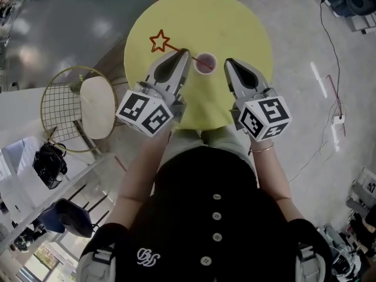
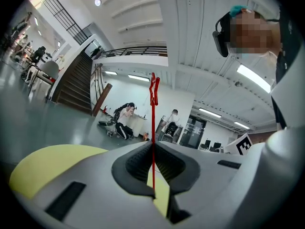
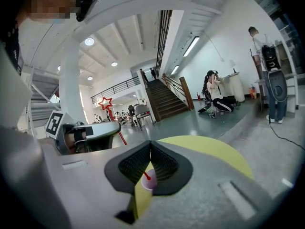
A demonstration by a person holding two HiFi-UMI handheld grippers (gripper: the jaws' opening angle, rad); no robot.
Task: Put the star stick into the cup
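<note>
Filling the far middle of the head view, a round yellow table (image 1: 235, 22) stands on a grey shiny floor. The person stands at its near edge in a black garment (image 1: 217, 175) with a row of buttons. To the left of the table is a gold wire chair (image 1: 59, 107) with a white cushion.

The left gripper (image 1: 183, 56) reaches over the table at the left, and its jaws are closed together on the star stick (image 1: 173, 47). In the left gripper view the thin red stick is pinched between the two dark pads and rises straight up from them, with the star at its top. In the head view the star end lies to the far left of the jaw tips, over the yellow top, and the other end of the stick reaches to the cup (image 1: 215, 62).

The right gripper (image 1: 231, 63) is just right of the cup, and its jaws are together with nothing clamped between them. The small pink cup stands upright on the table between the tips of the two grippers. In the right gripper view the red tip of the stick shows at the cup's mouth; I cannot tell whether it touches the bottom.

Each gripper carries a cube with black and white square markers. On the garment, near the left shoulder, there is a small white emblem (image 1: 145, 256); I cannot read it.
</note>
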